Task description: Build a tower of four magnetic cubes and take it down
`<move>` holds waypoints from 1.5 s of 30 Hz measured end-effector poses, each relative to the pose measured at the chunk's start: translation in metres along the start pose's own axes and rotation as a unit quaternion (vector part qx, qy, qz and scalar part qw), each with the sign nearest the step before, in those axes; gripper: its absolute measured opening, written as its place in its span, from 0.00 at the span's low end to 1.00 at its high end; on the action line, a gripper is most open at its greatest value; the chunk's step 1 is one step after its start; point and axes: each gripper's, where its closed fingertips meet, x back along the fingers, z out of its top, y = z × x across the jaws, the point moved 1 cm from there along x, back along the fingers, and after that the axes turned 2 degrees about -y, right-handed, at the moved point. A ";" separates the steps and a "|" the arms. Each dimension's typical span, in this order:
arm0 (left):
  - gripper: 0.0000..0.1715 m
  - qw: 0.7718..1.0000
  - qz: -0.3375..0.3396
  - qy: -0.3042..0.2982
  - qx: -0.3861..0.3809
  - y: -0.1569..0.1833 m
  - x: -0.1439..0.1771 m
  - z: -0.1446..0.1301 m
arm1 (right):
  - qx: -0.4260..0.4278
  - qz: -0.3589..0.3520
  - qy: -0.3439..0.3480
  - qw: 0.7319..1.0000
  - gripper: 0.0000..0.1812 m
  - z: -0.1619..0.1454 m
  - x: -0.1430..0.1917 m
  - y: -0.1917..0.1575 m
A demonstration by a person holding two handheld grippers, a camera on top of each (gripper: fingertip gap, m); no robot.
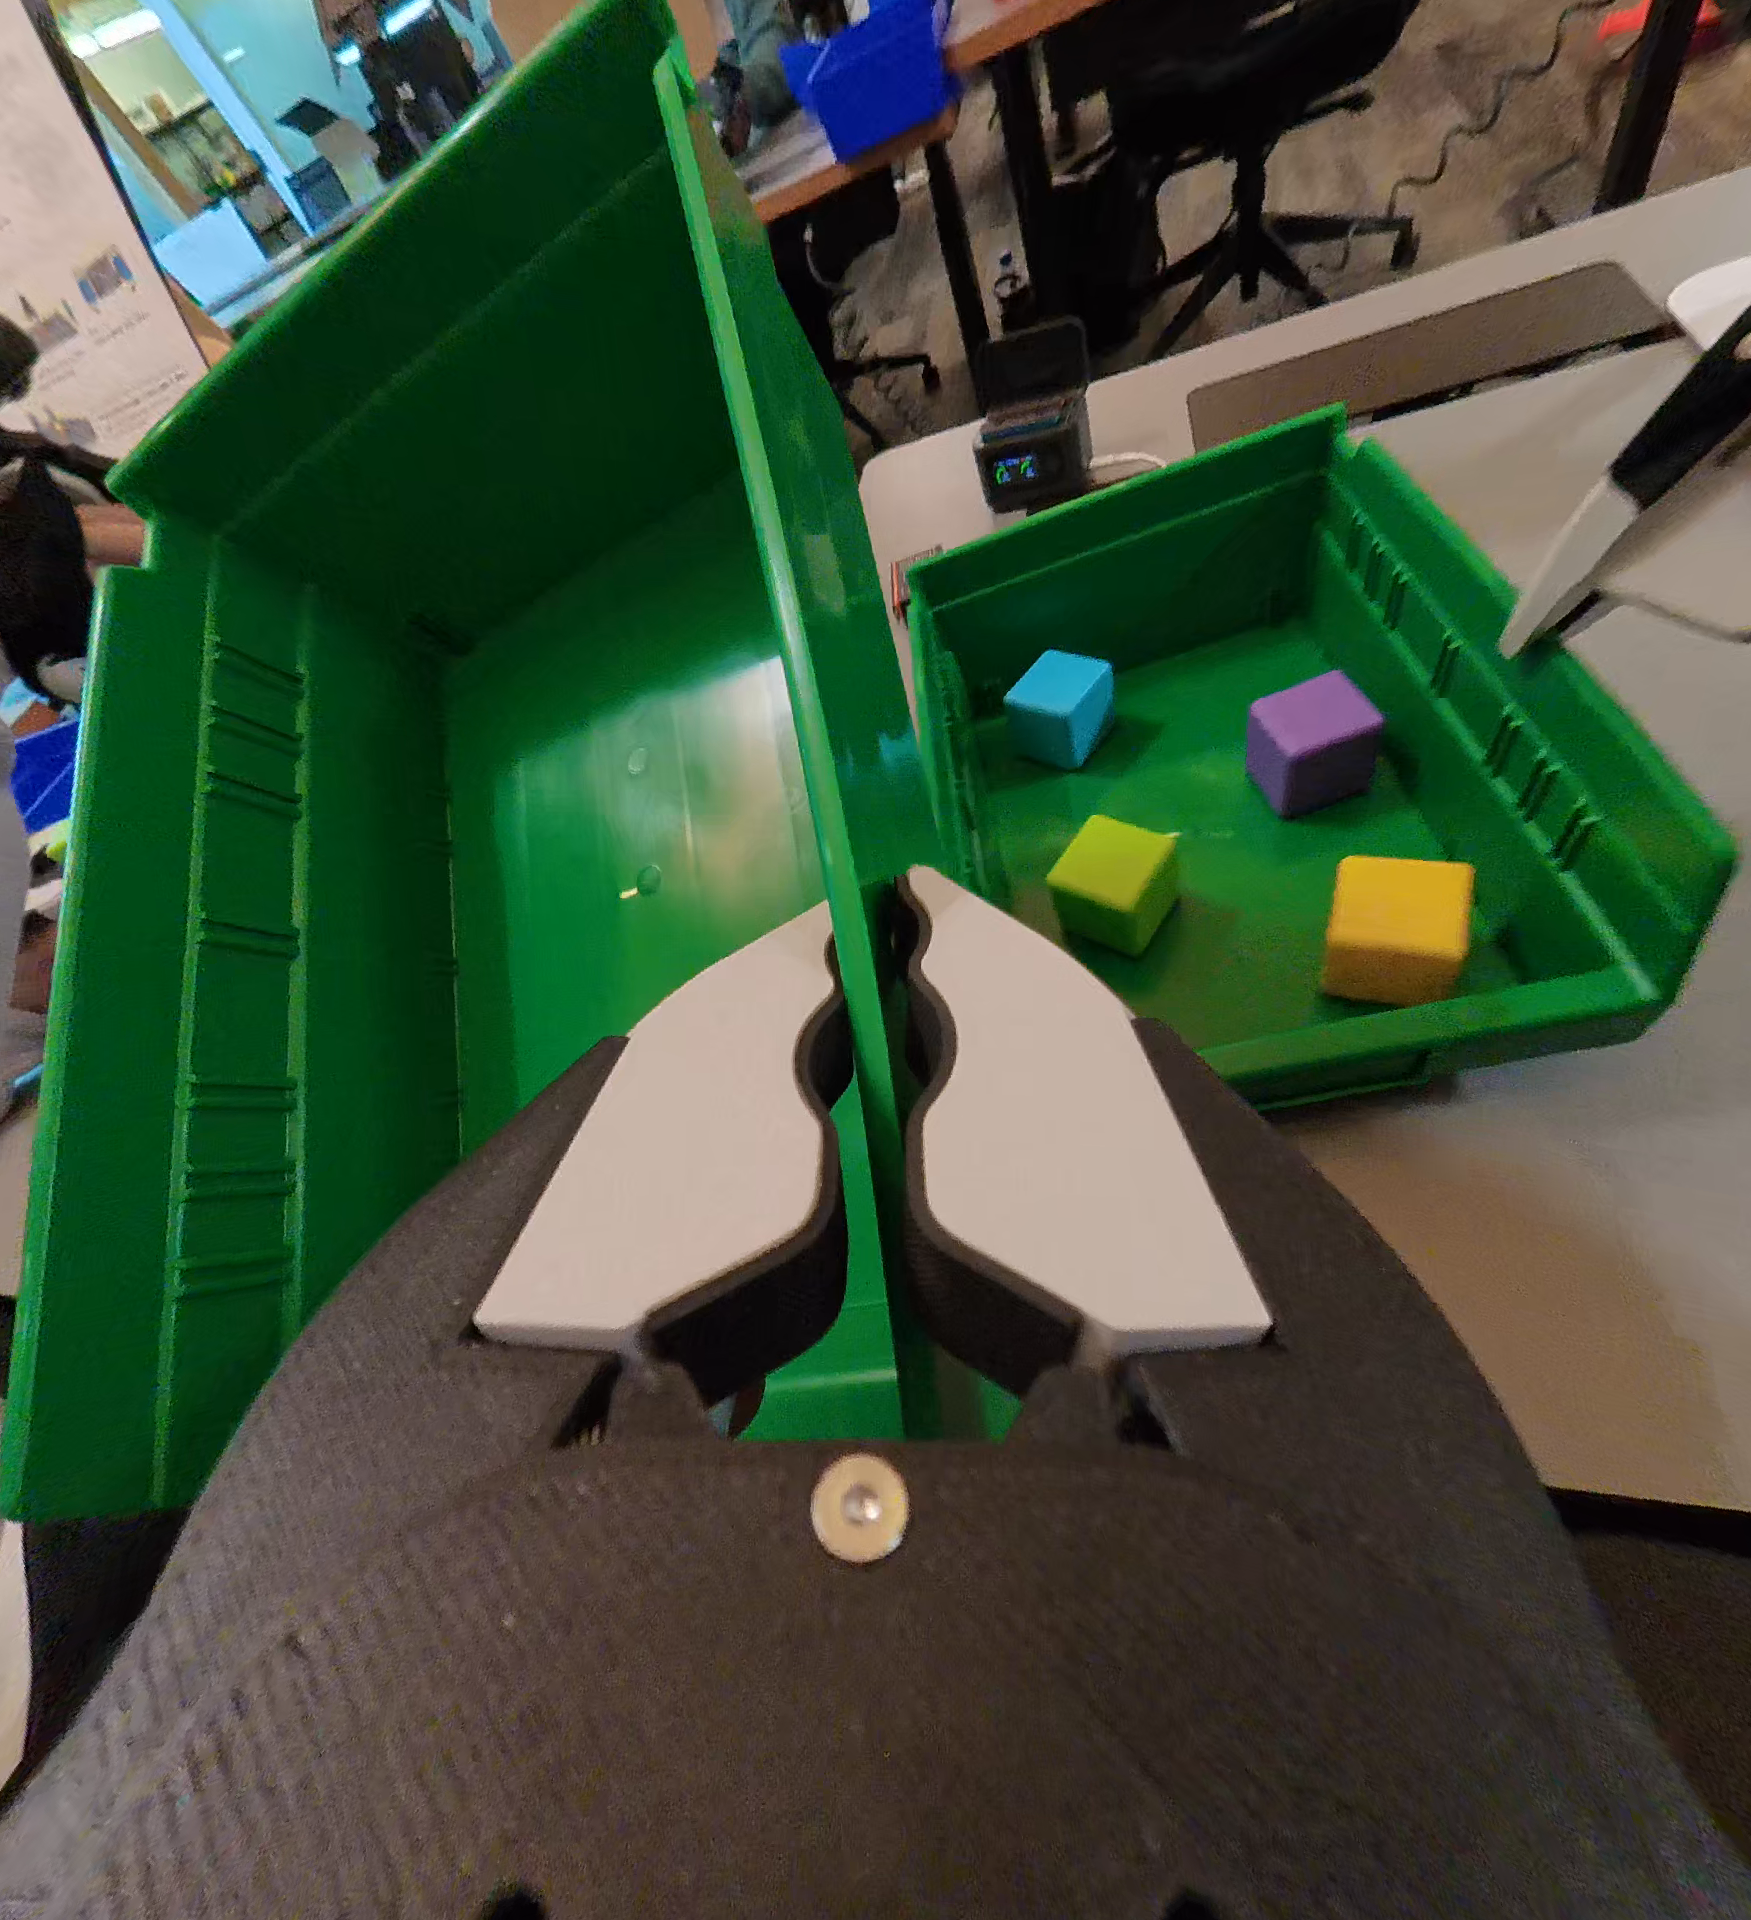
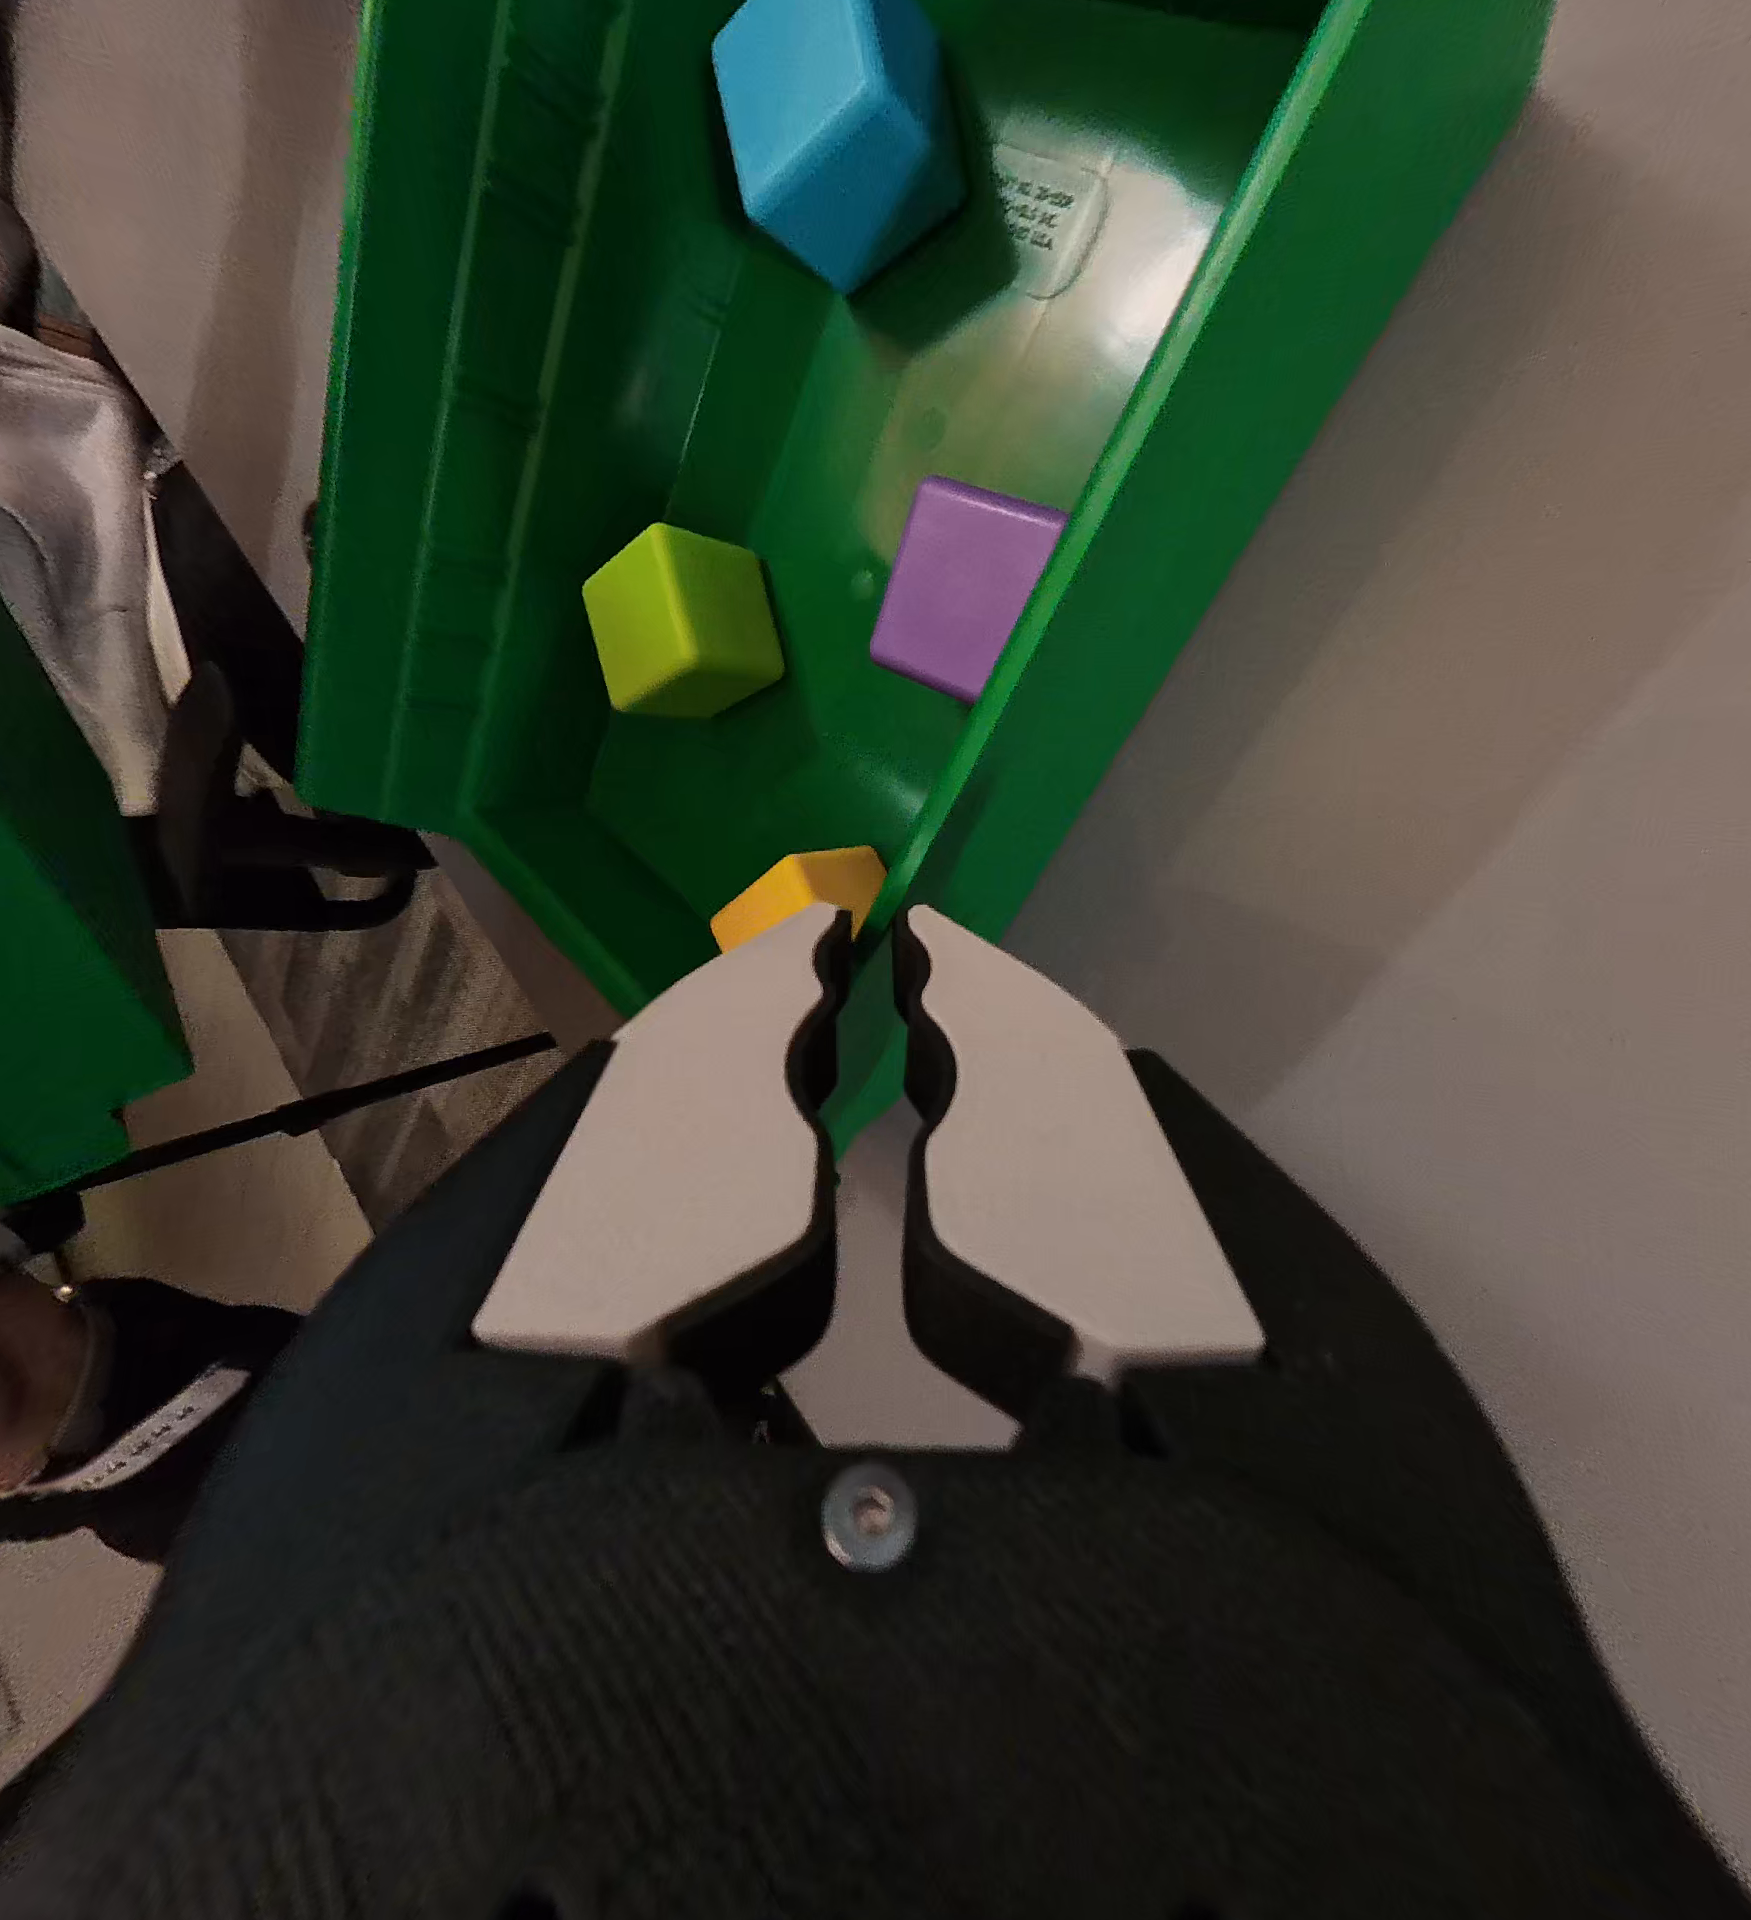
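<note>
The left gripper is clamped on the side wall of a big green bin, one finger inside and one outside. This bin is lifted and tipped — its open mouth faces the camera, its long axis running away and upward, and nothing shows inside it.

Just to its right a second, shallower green bin sits flat on the grey table, long axis running away from the left camera. In it lie four cubes, apart from one another: blue, purple, lime and yellow.

The right gripper pinches this bin's side wall at its near corner, beside the yellow cube; the wall runs straight between the two fingers. Seen from the left camera, its tips meet the rim on the bin's far right side.

Beyond the bins — a small black device with a lit screen.
</note>
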 end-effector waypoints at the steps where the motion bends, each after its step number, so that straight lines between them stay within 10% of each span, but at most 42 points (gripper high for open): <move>1: 0.04 1.000 0.000 0.004 0.000 0.000 0.002 0.002 | 0.001 0.006 -0.001 1.000 0.04 0.000 -0.005 -0.006; 12: 0.04 1.000 -0.002 0.017 -0.001 0.002 0.011 0.005 | 0.007 0.040 0.002 0.999 0.08 -0.002 -0.025 -0.041; 21: 0.04 0.994 -0.082 0.058 -0.037 0.070 0.039 0.044 | 0.070 0.092 0.115 0.987 0.25 -0.068 0.087 -0.026; 31: 0.04 0.935 -0.326 0.089 -0.109 0.281 0.082 0.101 | -0.025 0.115 0.282 0.952 0.21 -0.243 0.214 0.097; 38: 0.04 0.863 -0.472 0.061 -0.171 0.475 0.077 0.109 | -0.163 -0.026 0.431 0.887 0.21 -0.379 0.290 0.233; 45: 0.04 0.818 -0.513 0.015 -0.260 0.622 0.066 0.094 | -0.187 -0.082 0.469 0.859 0.22 -0.422 0.307 0.247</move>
